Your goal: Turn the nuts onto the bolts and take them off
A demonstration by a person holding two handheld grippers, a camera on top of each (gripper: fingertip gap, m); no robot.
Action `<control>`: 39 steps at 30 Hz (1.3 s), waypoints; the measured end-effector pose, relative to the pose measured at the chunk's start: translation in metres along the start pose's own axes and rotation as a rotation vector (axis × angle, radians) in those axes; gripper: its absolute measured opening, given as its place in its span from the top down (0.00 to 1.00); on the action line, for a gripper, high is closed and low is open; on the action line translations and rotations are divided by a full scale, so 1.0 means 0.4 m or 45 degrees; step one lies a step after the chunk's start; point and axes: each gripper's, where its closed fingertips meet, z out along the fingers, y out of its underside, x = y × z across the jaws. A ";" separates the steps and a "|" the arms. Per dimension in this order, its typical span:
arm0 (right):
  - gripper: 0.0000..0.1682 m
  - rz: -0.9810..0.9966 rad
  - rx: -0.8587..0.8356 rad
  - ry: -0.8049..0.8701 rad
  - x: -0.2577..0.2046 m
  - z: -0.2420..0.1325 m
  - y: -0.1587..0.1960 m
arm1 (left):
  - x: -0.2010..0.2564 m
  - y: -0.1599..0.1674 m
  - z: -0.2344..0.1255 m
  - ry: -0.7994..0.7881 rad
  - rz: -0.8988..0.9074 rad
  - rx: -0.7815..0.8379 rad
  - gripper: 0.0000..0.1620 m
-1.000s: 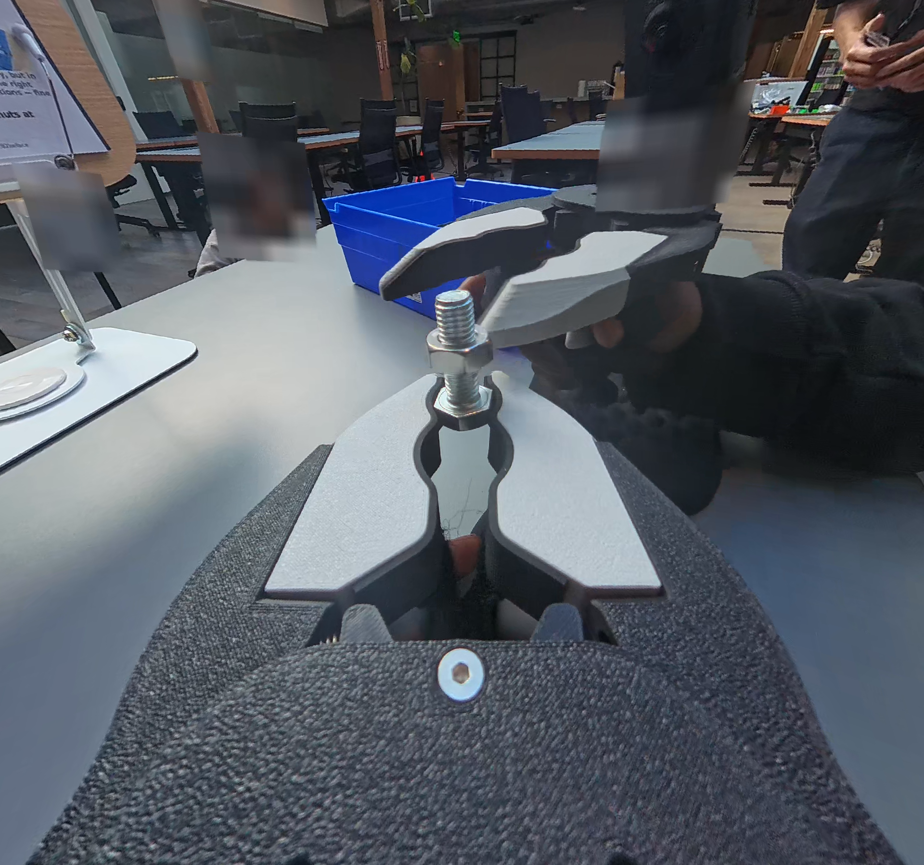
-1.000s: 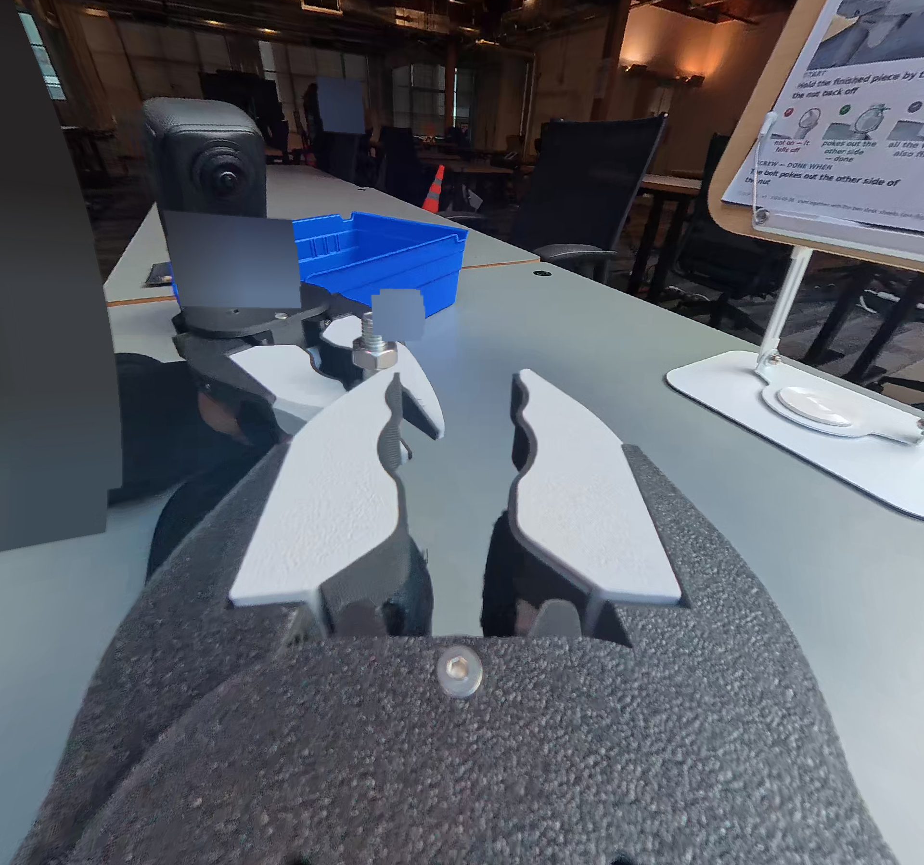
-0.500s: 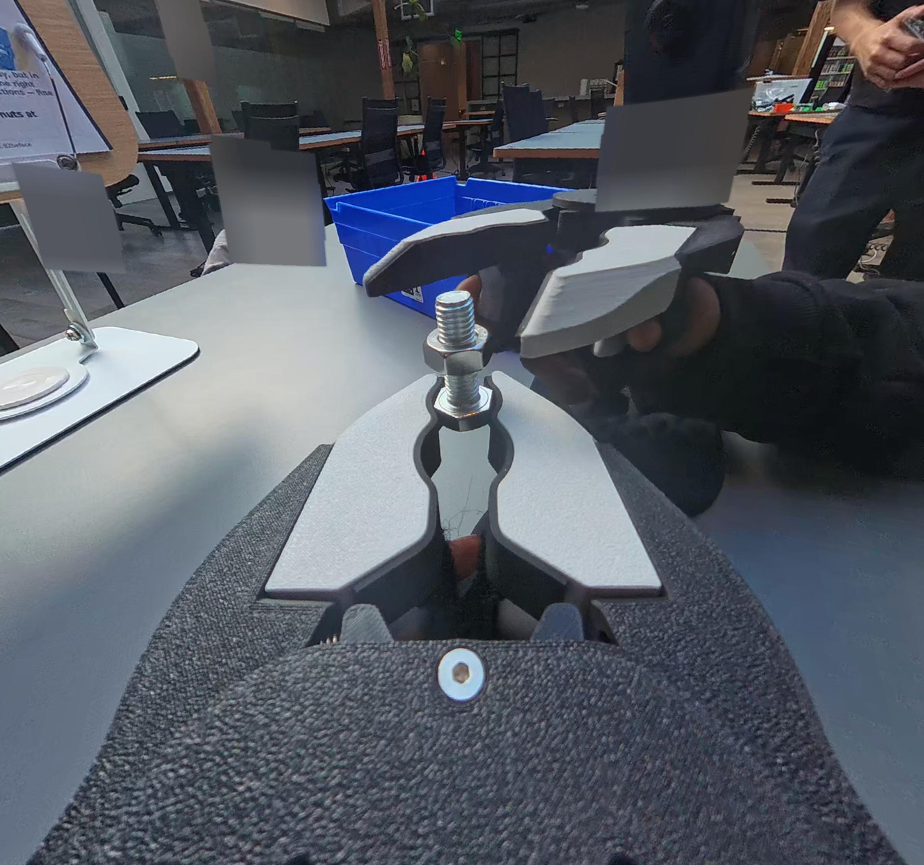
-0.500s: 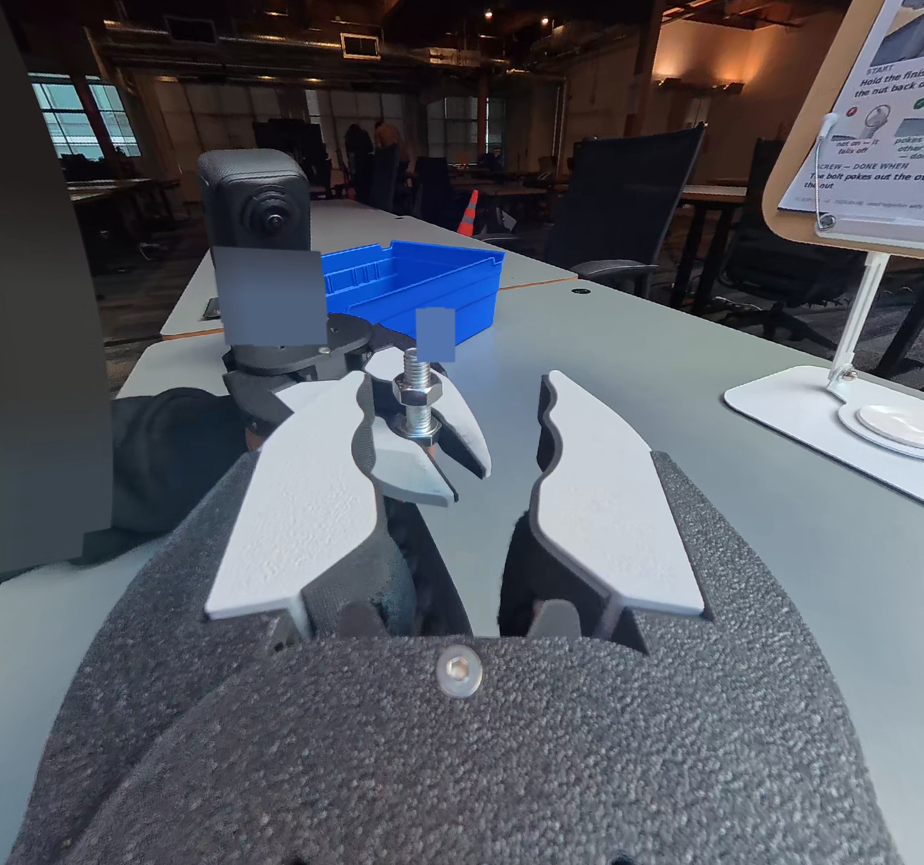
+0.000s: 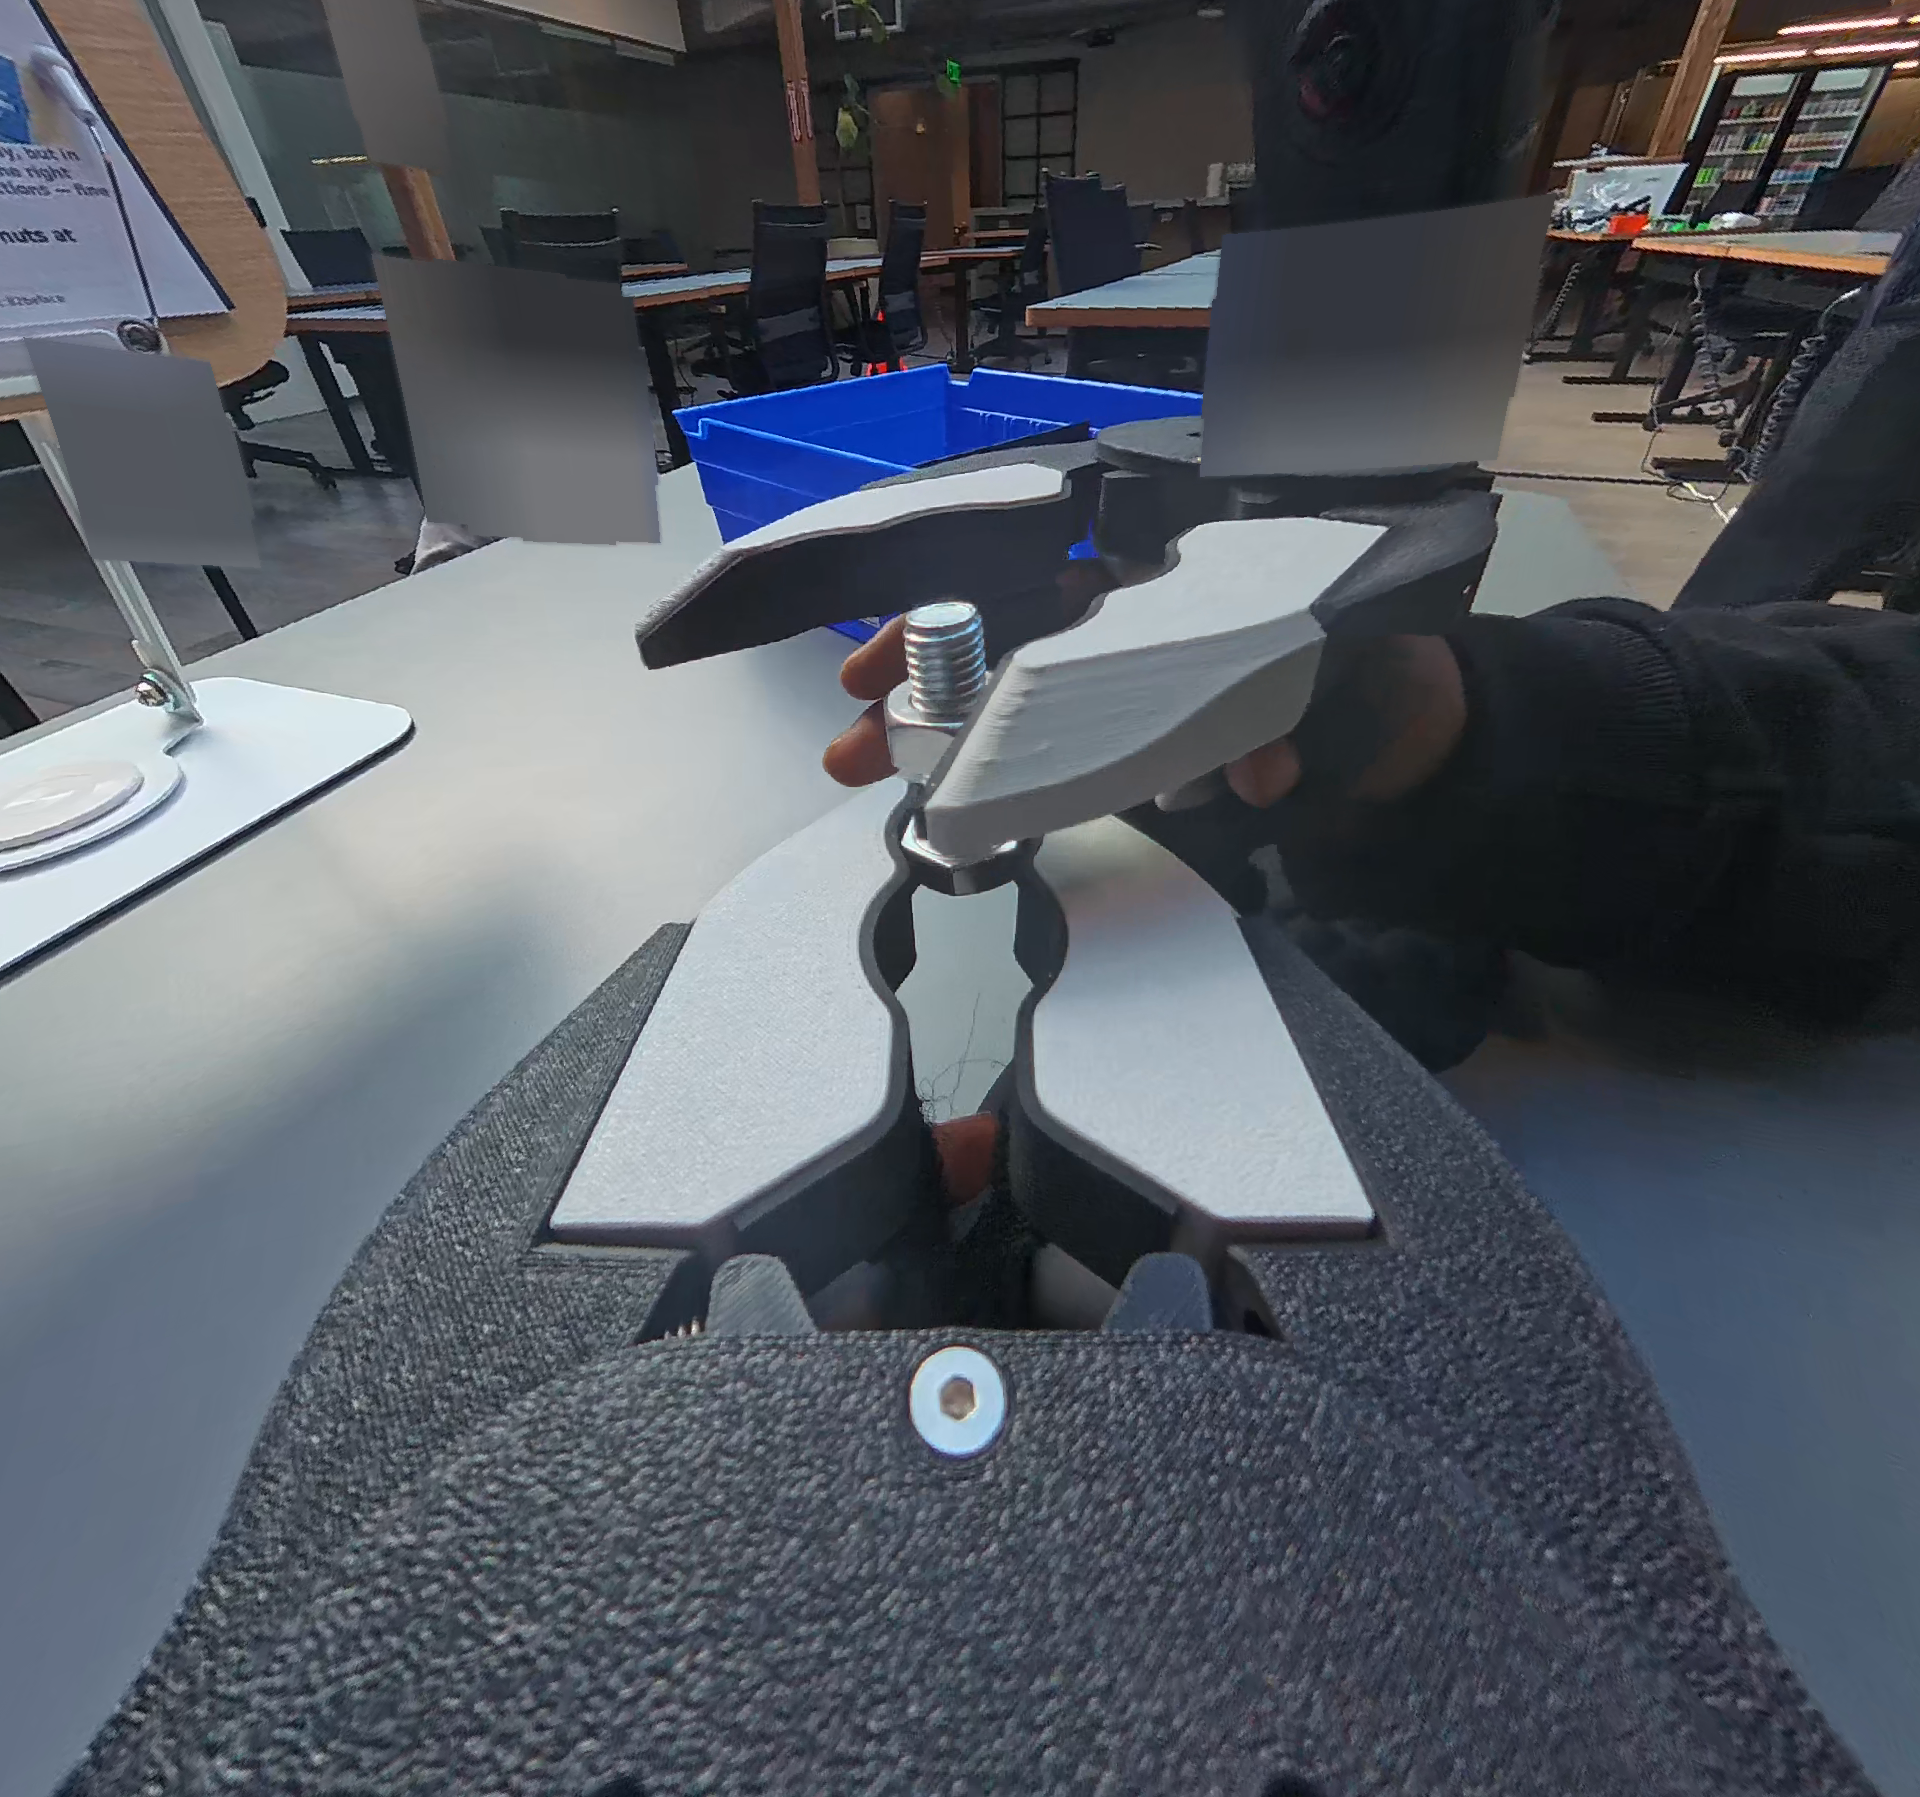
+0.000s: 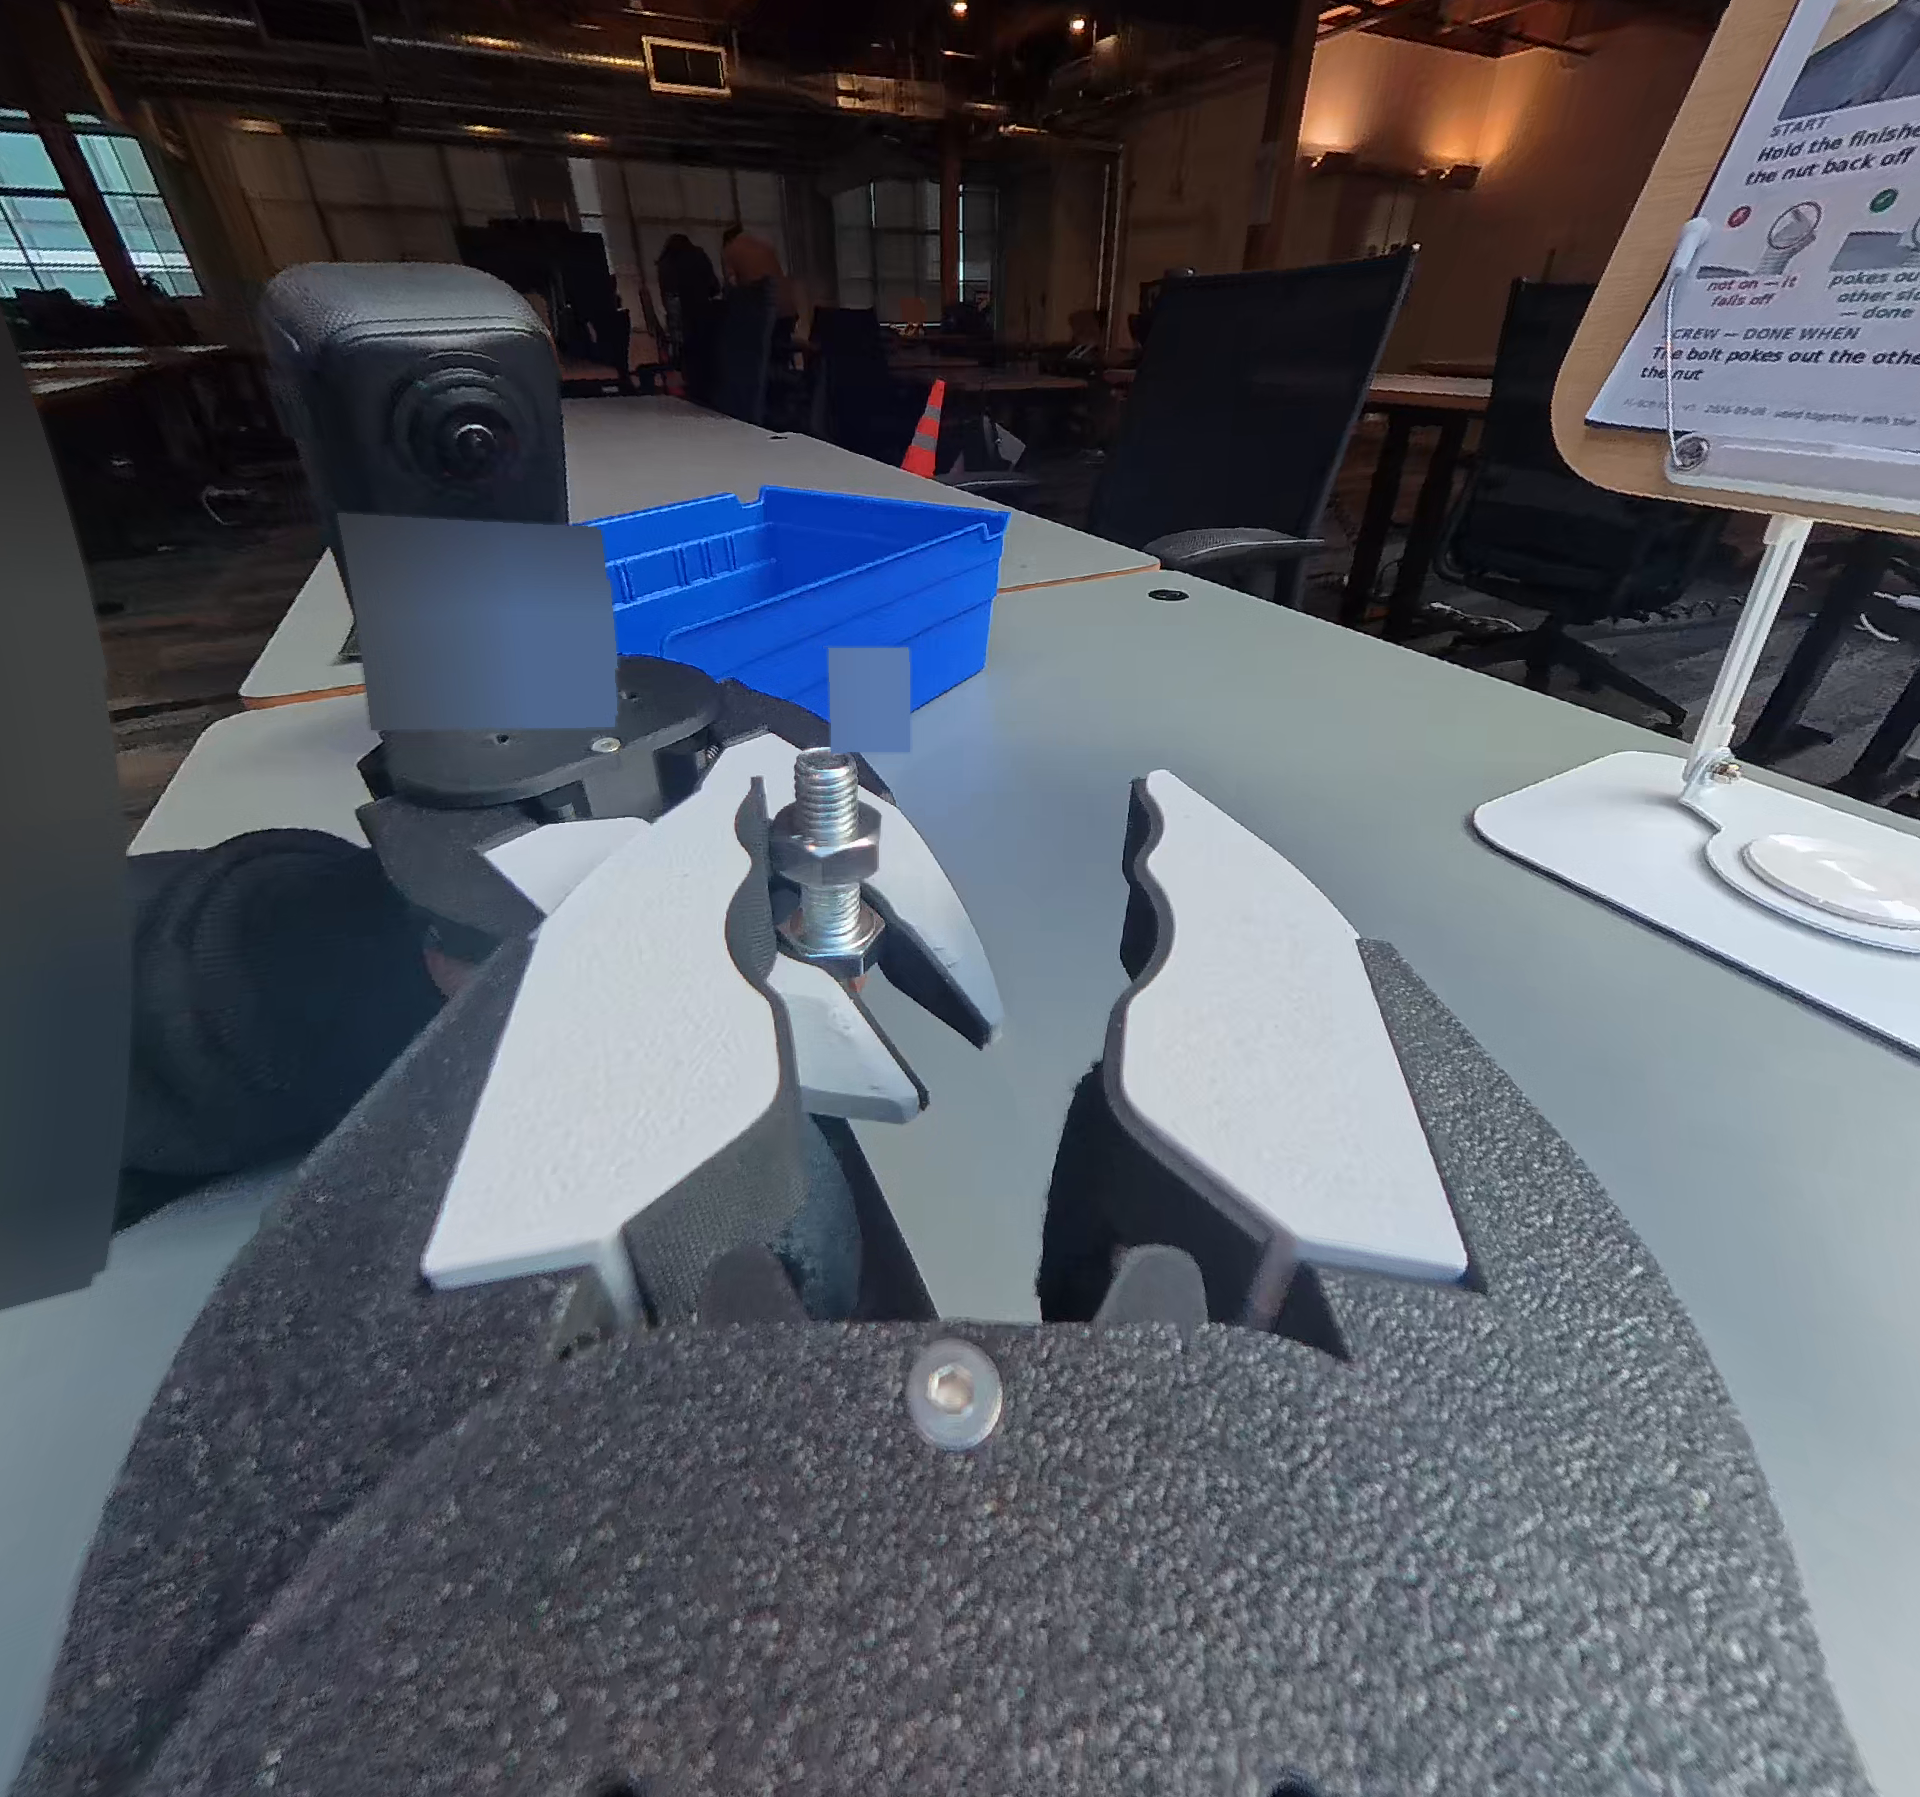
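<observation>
Bolt held upright, nut partway up thread

Left gripper (image 5: pixel 961 848): fingers clamped on the head of the bolt (image 6: pixel 828 848), threads up, over the grey table (image 5: pixel 520 708).
Right gripper (image 6: pixel 940 874): level, fingers spread wide, flanking the nut (image 6: pixel 826 845); near finger just beside it

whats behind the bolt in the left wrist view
Right behind the bolt sits the far finger of the open right gripper, plus two bare fingertips. Farther back is a blue bin. The bin's contents are hidden by its wall and the gripper.
</observation>
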 end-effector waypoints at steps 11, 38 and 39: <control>0.67 -0.071 0.010 -0.001 0.005 -0.055 -0.009 | -0.002 -0.002 -0.001 -0.001 -0.006 0.008 0.91; 0.61 0.015 0.008 -0.053 -0.015 0.016 0.001 | 0.000 -0.002 -0.001 0.001 0.000 0.006 0.91; 0.62 0.008 0.000 -0.048 -0.014 0.016 0.004 | 0.000 -0.002 -0.001 0.001 0.001 0.005 0.91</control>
